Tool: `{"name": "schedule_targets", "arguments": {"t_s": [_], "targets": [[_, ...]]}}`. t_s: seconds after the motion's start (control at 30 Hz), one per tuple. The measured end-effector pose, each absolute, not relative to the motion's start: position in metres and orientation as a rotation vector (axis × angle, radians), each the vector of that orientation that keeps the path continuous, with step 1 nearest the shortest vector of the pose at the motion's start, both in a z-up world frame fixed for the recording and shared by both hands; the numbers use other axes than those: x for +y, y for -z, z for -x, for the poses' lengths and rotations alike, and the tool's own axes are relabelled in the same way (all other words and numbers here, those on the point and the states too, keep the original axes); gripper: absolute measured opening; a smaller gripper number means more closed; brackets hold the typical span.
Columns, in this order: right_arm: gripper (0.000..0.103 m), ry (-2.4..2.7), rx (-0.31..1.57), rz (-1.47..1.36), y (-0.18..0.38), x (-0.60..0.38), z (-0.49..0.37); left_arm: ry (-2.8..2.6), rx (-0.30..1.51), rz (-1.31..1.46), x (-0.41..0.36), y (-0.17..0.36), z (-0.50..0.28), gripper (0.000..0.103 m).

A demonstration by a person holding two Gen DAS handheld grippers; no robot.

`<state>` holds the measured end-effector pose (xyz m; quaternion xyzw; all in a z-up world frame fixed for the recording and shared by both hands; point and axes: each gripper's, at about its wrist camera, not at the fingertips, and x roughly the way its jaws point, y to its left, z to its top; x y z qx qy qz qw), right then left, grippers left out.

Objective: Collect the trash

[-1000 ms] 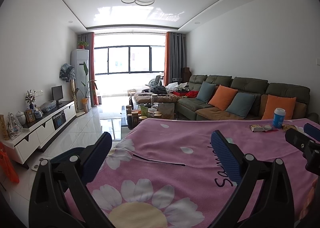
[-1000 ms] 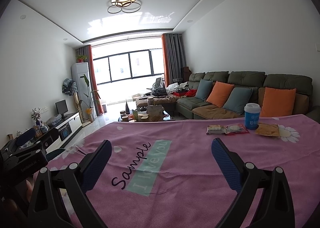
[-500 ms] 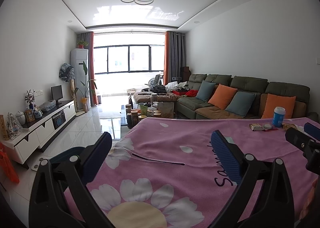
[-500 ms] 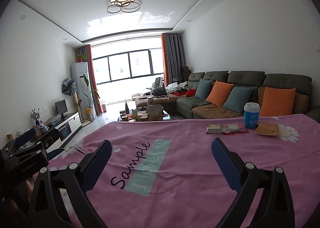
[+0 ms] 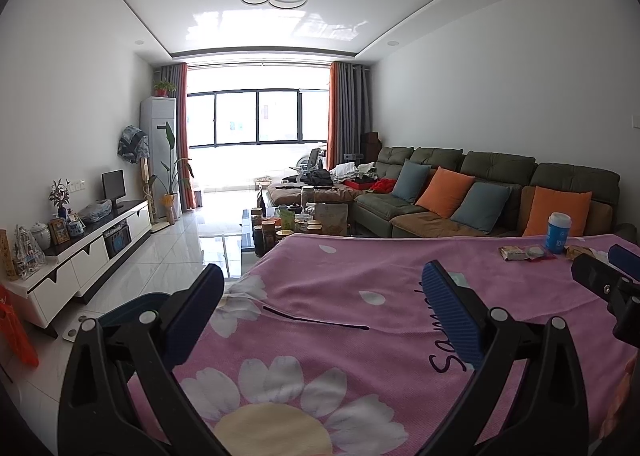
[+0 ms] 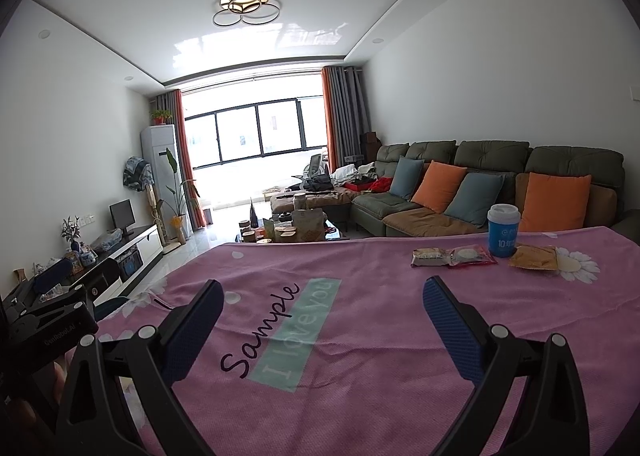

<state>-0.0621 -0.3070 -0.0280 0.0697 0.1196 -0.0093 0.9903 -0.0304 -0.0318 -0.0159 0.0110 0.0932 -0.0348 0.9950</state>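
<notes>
Now, left gripper: hanging wide apart over the pink cloth, gripping nothing.
Right gripper: also gaping wide, empty, hovering over the printed lettering.
Trash: a wrapper, a clear packet and a tan pouch are lying near the far right edge.
Blue cup: standing upright just behind them.

Bare cloth up to wrappers

Bright rm: sofa, big window
</notes>
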Motion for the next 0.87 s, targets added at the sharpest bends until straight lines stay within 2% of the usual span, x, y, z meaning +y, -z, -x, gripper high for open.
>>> {"name": "schedule_targets", "arguments": {"t_s": [0.57,0.7,0.87], "targets": [[0.096,0.020,0.245,-0.142,0.030,-0.307,0.062,0.096,0.217,-0.028,-0.030,0.018,0.024,0.098],[0.096,0.025,0.257,-0.140,0.031,-0.310,0.060,0.105,0.292,-0.036,-0.031,0.020,0.011,0.098],[0.096,0.038,0.353,-0.174,0.037,-0.332,0.042,0.168,0.494,-0.086,-0.041,0.027,-0.035,0.098]]}}
